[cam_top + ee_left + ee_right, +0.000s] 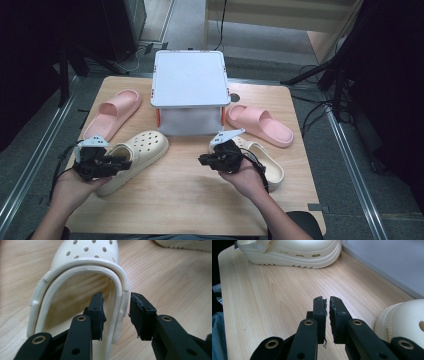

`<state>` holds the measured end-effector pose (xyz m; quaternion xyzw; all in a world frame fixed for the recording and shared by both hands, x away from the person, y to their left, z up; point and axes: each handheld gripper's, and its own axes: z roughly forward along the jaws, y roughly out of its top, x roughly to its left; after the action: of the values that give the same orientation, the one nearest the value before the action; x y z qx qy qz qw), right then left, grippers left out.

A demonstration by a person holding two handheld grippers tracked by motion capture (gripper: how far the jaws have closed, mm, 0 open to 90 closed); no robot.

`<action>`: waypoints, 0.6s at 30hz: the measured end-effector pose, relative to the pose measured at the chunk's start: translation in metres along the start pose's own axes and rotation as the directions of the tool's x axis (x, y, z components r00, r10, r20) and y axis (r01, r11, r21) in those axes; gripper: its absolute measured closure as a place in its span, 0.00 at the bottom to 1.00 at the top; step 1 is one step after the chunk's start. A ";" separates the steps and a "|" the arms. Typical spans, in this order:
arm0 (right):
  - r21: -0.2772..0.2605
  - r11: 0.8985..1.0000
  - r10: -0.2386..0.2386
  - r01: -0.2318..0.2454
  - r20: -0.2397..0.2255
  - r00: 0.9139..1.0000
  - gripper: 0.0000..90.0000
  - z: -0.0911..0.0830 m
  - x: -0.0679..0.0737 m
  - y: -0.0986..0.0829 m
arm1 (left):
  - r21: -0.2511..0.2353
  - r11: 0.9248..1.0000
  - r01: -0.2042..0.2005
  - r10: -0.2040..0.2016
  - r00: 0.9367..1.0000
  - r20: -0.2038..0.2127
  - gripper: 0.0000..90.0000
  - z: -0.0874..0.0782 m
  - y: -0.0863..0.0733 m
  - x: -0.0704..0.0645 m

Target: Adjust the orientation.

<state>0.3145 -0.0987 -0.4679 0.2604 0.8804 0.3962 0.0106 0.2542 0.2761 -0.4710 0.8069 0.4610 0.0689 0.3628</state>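
Note:
A cream clog (145, 145) with holes lies at the front left of the table. My left gripper (122, 161) is at its heel end. In the left gripper view the clog (85, 255) has its side rim between the jaws of the left gripper (116, 312): one jaw is inside the shoe, one outside, open with a gap on each side. A second cream clog (267, 162) lies at the front right, partly under the person's right hand. My right gripper (202, 160) points left over bare wood, and in its own view the right gripper (327, 302) is shut on nothing.
A grey-white lidded box (189, 77) stands at the back middle of the wooden table (190, 200). A pink slide (112, 112) lies to its left, another pink slide (260, 124) to its right. The right clog's toe (404, 322) is close beside the right jaws.

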 end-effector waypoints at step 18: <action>0.008 1.000 0.007 -0.007 0.010 1.000 0.92 0.002 -0.001 0.001 | -0.019 0.999 -0.044 0.044 0.999 -0.001 0.87 0.003 0.019 -0.016</action>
<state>0.3160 -0.0976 -0.4687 0.2654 0.8810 0.3914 0.0128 0.2593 0.2561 -0.4574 0.8135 0.4424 0.0813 0.3686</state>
